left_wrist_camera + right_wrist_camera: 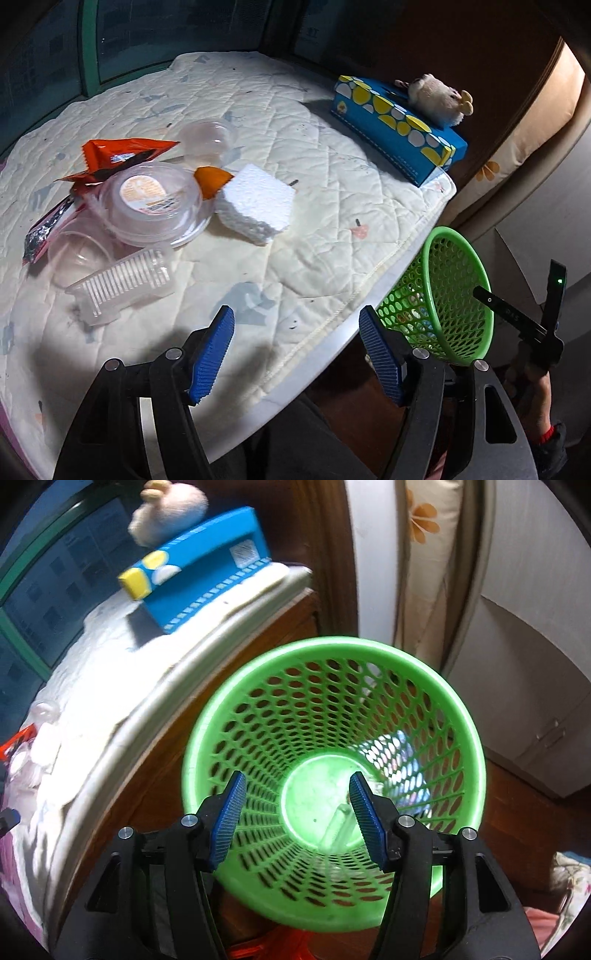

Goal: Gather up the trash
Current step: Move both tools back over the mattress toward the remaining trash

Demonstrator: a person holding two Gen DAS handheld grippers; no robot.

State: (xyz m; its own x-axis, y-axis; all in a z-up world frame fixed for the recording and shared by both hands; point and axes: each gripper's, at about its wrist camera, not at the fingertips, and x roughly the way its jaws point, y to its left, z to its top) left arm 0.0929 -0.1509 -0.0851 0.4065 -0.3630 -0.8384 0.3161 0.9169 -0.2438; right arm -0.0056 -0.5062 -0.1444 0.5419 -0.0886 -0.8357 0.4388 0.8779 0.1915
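Observation:
On the quilted table cover (332, 266) lies a pile of trash: an orange wrapper (122, 155), a clear round tub with a label (147, 199), a white foam block (255, 206), a clear ribbed tray (122, 284), a clear cup (79, 254) and a clear dome lid (208, 142). My left gripper (295, 321) hangs open and empty over the table's near edge, short of the pile. My right gripper (297, 779) is open above the green mesh basket (258, 709). A clear plastic piece (338, 827) lies loose on the basket's bottom.
A blue spotted tissue box (399, 133) with a plush toy (436, 98) on it stands at the table's far right corner. The basket (458, 295) stands on the floor beside the table edge. A white cupboard (535, 720) and a curtain (436, 572) lie beyond it.

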